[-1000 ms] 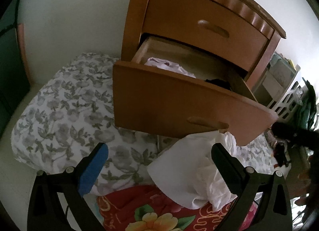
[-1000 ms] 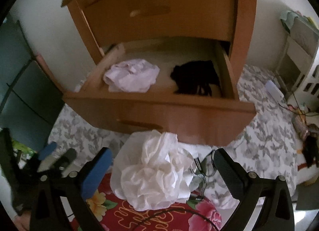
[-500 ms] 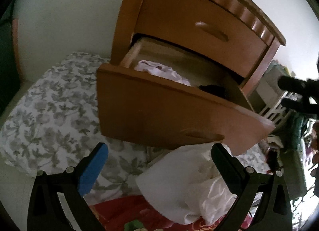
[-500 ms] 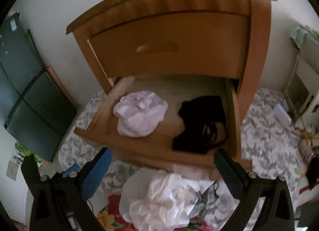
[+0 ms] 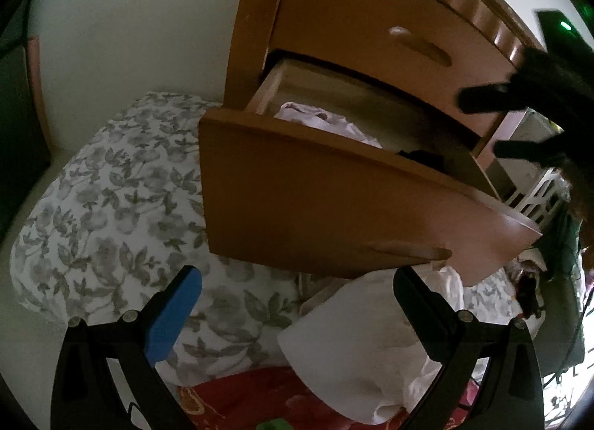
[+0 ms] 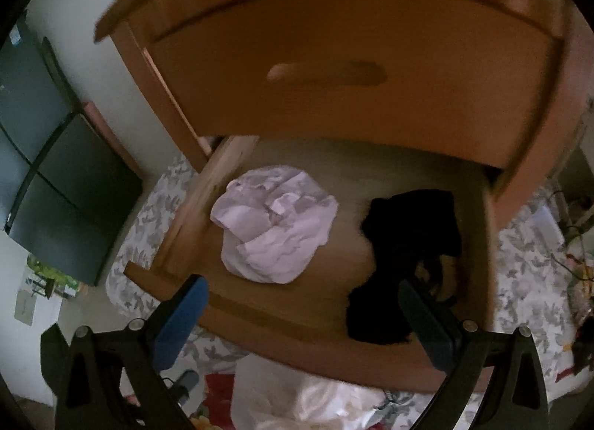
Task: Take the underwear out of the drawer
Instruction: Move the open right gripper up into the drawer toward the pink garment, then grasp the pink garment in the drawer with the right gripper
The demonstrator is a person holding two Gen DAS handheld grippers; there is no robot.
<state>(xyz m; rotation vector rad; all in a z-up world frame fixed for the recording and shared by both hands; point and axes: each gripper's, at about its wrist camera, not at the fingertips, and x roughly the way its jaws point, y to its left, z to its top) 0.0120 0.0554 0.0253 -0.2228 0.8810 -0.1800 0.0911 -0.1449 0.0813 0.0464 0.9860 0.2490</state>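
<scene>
left wrist view: the left gripper (image 5: 297, 303) is being held low in front of the open drawer (image 5: 334, 207), its fingers (image 5: 174, 311) spread wide with nothing between them. the drawer is being shown pulled out of the wooden nightstand (image 5: 389, 32), below a closed upper drawer. inside it, the pale lilac underwear (image 5: 326, 123) is being seen toward the left and the black underwear (image 5: 423, 157) toward the right, both mostly hidden by the drawer front. a white crumpled garment (image 5: 367, 352) is lying on the bed below the drawer, beside a floral pillow (image 5: 111, 207). the right gripper (image 5: 519, 125) is being seen at the right edge, above the drawer.

right wrist view: the right gripper (image 6: 302, 313) is being held over the drawer (image 6: 334, 326), fingers (image 6: 182, 315) wide apart and empty. the lilac underwear (image 6: 274, 229) is lying on the drawer floor at the left; the black underwear (image 6: 404, 255) is lying at the right, well apart from it, just by the right finger. the frame is blurred.
</scene>
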